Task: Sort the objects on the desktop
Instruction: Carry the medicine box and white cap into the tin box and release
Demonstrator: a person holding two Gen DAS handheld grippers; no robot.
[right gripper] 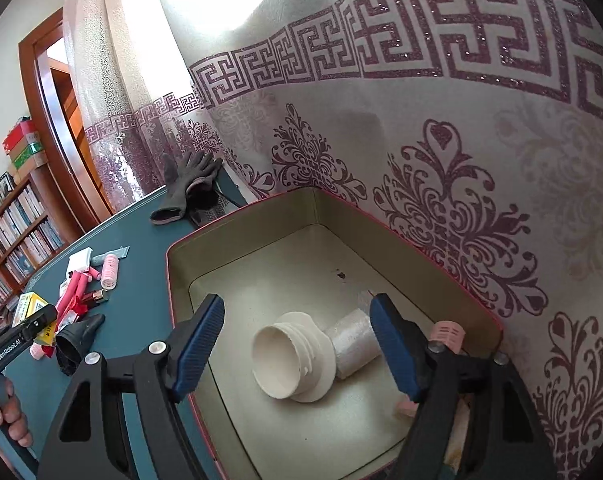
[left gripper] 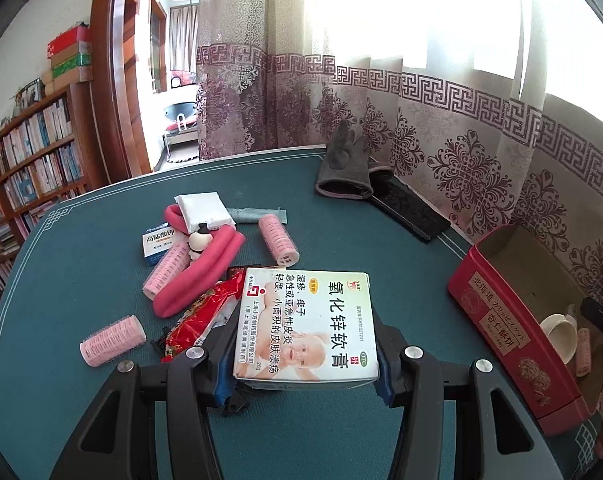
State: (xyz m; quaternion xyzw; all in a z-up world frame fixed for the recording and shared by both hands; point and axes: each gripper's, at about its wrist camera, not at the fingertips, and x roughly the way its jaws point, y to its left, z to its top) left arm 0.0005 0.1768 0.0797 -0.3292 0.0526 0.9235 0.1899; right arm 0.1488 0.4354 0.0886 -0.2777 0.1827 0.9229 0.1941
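Observation:
My left gripper [left gripper: 305, 356] is shut on a white ointment box [left gripper: 306, 322] with Chinese print, held over the green table [left gripper: 341, 220]. Behind it lie pink hair rollers [left gripper: 278, 240], pink foam curlers [left gripper: 199, 276], a red snack packet [left gripper: 205, 316], a small blue-and-white box [left gripper: 157, 242] and a white pack [left gripper: 205, 208]. My right gripper [right gripper: 297, 344] is open and empty above the red tin box [right gripper: 237, 232]. Inside the tin lie a white jar [right gripper: 289, 356] on its side and a pink roller [right gripper: 447, 334], partly hidden by my right finger.
Grey gloves [left gripper: 343, 168] and a black flat case [left gripper: 411, 210] lie at the table's far edge by the patterned curtain [left gripper: 441, 120]. The red tin [left gripper: 497, 328] stands at the right of the table. A bookshelf [left gripper: 25, 168] stands at the left.

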